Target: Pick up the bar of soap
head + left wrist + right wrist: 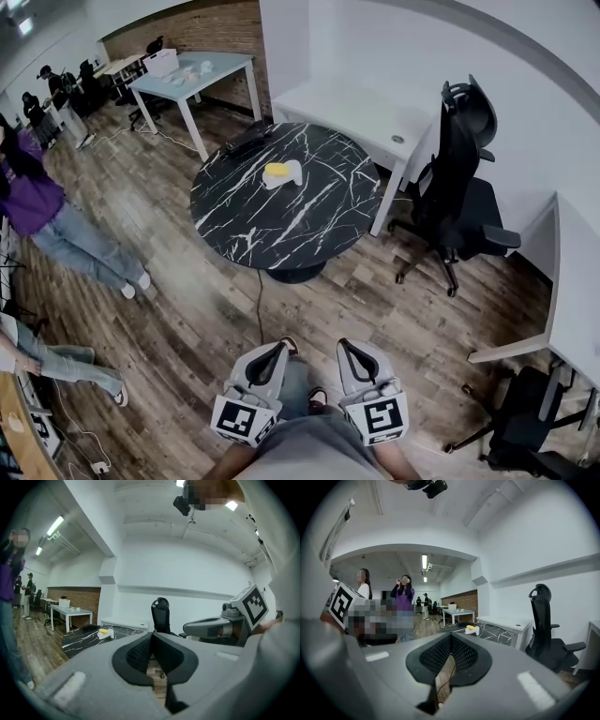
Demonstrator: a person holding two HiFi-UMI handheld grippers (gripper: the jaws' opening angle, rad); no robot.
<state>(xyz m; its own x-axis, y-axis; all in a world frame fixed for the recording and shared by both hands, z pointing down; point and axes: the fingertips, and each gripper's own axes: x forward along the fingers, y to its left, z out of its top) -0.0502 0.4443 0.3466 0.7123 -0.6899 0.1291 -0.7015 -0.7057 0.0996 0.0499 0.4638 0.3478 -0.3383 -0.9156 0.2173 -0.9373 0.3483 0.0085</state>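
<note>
A yellow bar of soap (pixel 276 170) lies on a white holder (pixel 289 174) near the middle of a round black marble table (pixel 281 220), far ahead of me. My left gripper (pixel 279 349) and right gripper (pixel 345 345) hover side by side low over the wooden floor, well short of the table. Both are shut with nothing between the jaws. In the left gripper view the soap (pixel 104 631) shows small, left of the closed left gripper (pixel 151 634). In the right gripper view the soap (pixel 470 627) sits just right of the closed right gripper (pixel 451 636).
A black office chair (pixel 464 178) stands right of the table, beside a white desk (pixel 361 112). Another white desk (pixel 572 281) and chair (pixel 525 431) are at the right. People (pixel 47 220) stand at the left. A cable (pixel 260 309) runs across the floor from the table's base.
</note>
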